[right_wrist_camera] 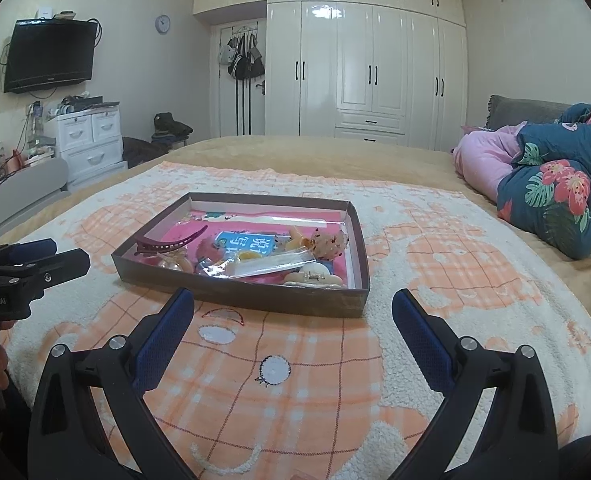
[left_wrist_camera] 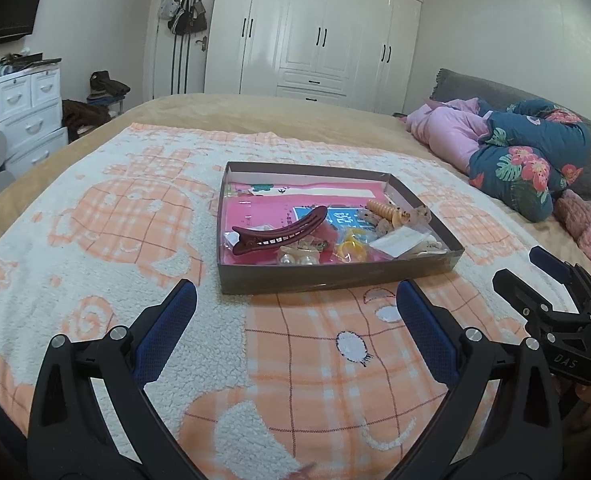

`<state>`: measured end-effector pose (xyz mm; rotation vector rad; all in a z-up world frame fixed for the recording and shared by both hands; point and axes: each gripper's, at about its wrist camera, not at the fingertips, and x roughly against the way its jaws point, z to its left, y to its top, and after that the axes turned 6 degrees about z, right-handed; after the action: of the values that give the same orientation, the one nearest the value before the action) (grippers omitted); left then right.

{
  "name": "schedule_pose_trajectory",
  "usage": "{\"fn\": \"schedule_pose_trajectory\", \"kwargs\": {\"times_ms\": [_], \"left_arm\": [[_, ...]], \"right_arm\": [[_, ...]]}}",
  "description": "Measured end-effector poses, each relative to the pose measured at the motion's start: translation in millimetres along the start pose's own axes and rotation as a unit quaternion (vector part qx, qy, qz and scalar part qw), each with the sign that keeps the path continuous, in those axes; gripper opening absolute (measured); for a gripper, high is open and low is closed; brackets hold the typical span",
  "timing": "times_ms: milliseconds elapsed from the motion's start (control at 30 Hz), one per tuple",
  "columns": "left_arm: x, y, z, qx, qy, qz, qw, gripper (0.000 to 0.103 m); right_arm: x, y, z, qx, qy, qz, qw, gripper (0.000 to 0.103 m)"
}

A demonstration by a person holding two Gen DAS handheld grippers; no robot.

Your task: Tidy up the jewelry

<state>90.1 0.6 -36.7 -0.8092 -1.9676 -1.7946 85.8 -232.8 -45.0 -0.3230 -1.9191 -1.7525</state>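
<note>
A shallow brown box lies on the peach-and-white blanket. Inside it are a dark red hair clip, an orange claw clip, pearl pieces, a yellow ring-like piece, a clear packet and a cream clip. My left gripper hovers just short of the box's near wall, open and empty. My right gripper is also open and empty, close to the near wall. Each gripper shows at the edge of the other's view.
Folded quilts, pink and floral blue, lie at the right of the bed. A pink knitted item sits near the right edge. White wardrobes, a drawer unit and a wall television stand beyond the bed.
</note>
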Motion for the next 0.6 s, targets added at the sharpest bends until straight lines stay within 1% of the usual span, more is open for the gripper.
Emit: {"fn": "schedule_pose_trajectory", "kwargs": {"times_ms": [233,467,600], "left_arm": [[10,1,-3,-0.011,0.002,-0.033,0.9994,0.092],[15,2,-4,-0.010,0.003,-0.047,0.9988,0.092],[16,2,-4,-0.009,0.004,-0.047,0.9988,0.092]], "right_arm": [[15,3,-2,-0.001,0.006,-0.046,0.999,0.097],[15,3,0,0.003,0.004,-0.046,0.999,0.097],[15,3,0,0.003,0.004,-0.046,0.999,0.097]]}}
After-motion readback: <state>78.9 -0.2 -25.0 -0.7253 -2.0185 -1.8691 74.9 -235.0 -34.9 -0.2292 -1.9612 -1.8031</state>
